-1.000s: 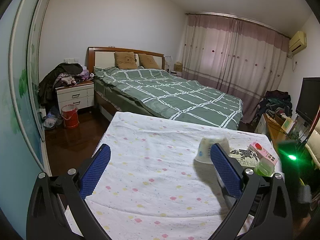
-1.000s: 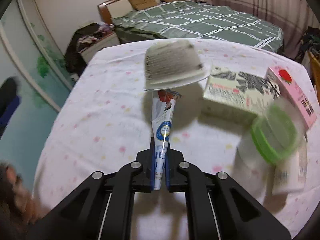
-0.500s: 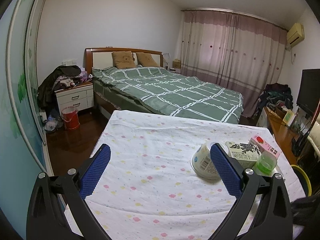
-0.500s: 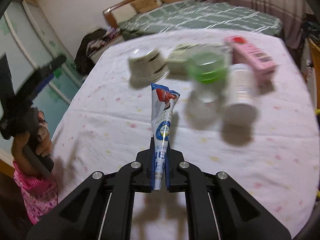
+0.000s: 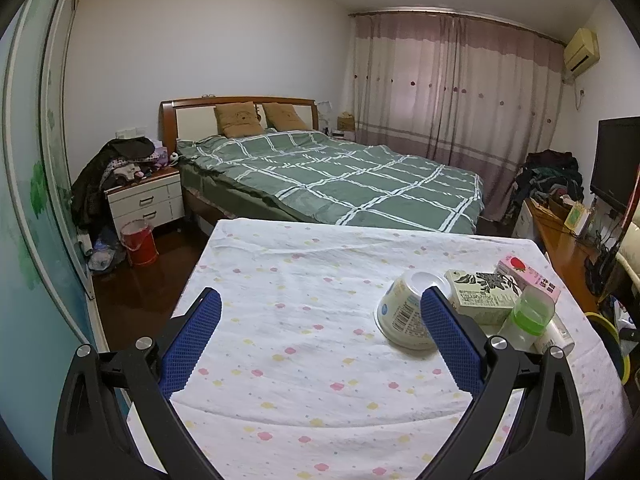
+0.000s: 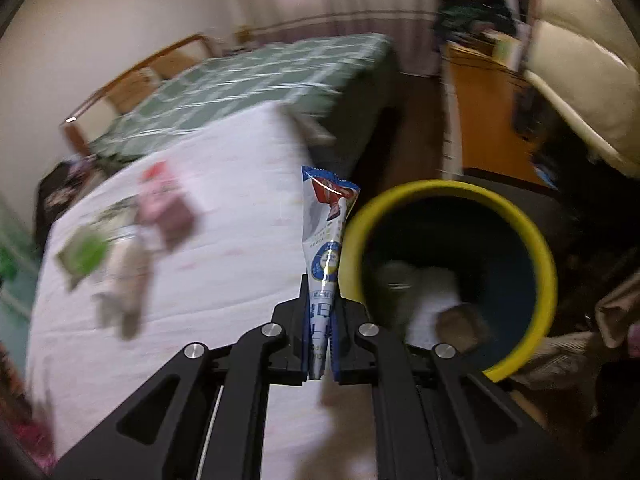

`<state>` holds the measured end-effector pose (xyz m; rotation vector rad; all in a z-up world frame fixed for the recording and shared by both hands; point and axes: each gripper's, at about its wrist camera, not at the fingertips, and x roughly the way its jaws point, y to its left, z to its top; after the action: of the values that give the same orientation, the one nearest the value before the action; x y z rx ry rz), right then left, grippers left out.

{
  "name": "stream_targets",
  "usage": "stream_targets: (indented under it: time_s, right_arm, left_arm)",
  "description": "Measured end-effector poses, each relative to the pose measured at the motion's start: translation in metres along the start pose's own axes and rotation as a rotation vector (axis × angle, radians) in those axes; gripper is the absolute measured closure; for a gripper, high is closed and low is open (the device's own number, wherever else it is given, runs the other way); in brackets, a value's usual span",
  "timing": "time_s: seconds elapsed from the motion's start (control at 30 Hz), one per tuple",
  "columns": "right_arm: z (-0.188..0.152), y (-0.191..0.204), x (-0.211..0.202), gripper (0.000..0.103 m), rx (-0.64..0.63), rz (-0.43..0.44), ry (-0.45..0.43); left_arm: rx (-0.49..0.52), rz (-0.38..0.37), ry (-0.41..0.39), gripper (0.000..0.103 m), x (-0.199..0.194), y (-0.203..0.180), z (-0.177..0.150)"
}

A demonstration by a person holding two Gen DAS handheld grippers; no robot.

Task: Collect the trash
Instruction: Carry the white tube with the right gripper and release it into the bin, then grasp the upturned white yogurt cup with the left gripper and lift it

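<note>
My right gripper [image 6: 322, 344] is shut on a blue and white cone-shaped wrapper [image 6: 326, 240], held at the table's right edge beside a yellow-rimmed bin [image 6: 452, 276] with some trash inside. My left gripper [image 5: 320, 312] is open and empty above the table. On the table at the right lie a tipped white cup [image 5: 404, 316], a patterned carton [image 5: 482, 294], a pink carton [image 5: 528, 276] and a green-lidded bottle [image 5: 528, 316]. These show blurred in the right wrist view, where the pink carton [image 6: 164, 204] is clearest.
The table wears a white dotted cloth [image 5: 304, 320]. A green checked bed [image 5: 332, 180] stands beyond it, with a nightstand [image 5: 146, 200] and a red bucket [image 5: 138, 236] at the left. A wooden desk [image 5: 560, 240] and a TV [image 5: 614, 160] are at the right.
My right gripper has swung right with the wrapper, from over the table to beside the yellow-rimmed bin. My left gripper has stayed open and nearly still.
</note>
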<state>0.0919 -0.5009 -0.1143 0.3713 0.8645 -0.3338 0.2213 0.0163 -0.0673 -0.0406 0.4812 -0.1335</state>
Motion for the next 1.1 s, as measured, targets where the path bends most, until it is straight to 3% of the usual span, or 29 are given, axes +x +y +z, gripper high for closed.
stream_targets:
  time_s: [0.13, 0.3, 0.43, 0.57, 0.7, 0.9, 1.1]
  right_arm:
    - [0.004, -0.045, 0.029, 0.095, 0.068, -0.054, 0.048]
    - [0.003, -0.074, 0.052, 0.09, 0.122, -0.095, 0.079]
    - [0.006, -0.085, 0.06, 0.072, 0.152, -0.137, 0.078]
    - [0.01, -0.087, 0.055, 0.07, 0.173, -0.158, 0.057]
    - [0.023, -0.06, 0.037, 0.064, 0.176, -0.109, -0.027]
    - [0.043, 0.011, 0.02, 0.058, 0.123, -0.006, -0.159]
    - [0.033, 0.072, 0.018, 0.049, -0.076, 0.01, -0.224]
  left_arm:
    - [0.012, 0.004, 0.006, 0.005, 0.003, -0.002, -0.001]
    - [0.024, 0.009, 0.017, 0.005, 0.006, -0.004, -0.003]
    - [0.029, 0.01, 0.024, 0.005, 0.009, -0.005, -0.004]
    - [0.032, 0.007, 0.028, 0.005, 0.01, -0.006, -0.004]
    - [0.043, 0.008, 0.033, 0.005, 0.013, -0.008, -0.005]
    - [0.078, 0.017, 0.048, 0.005, 0.018, -0.017, -0.009]
    - [0.125, -0.008, 0.07, 0.005, 0.023, -0.03, -0.014]
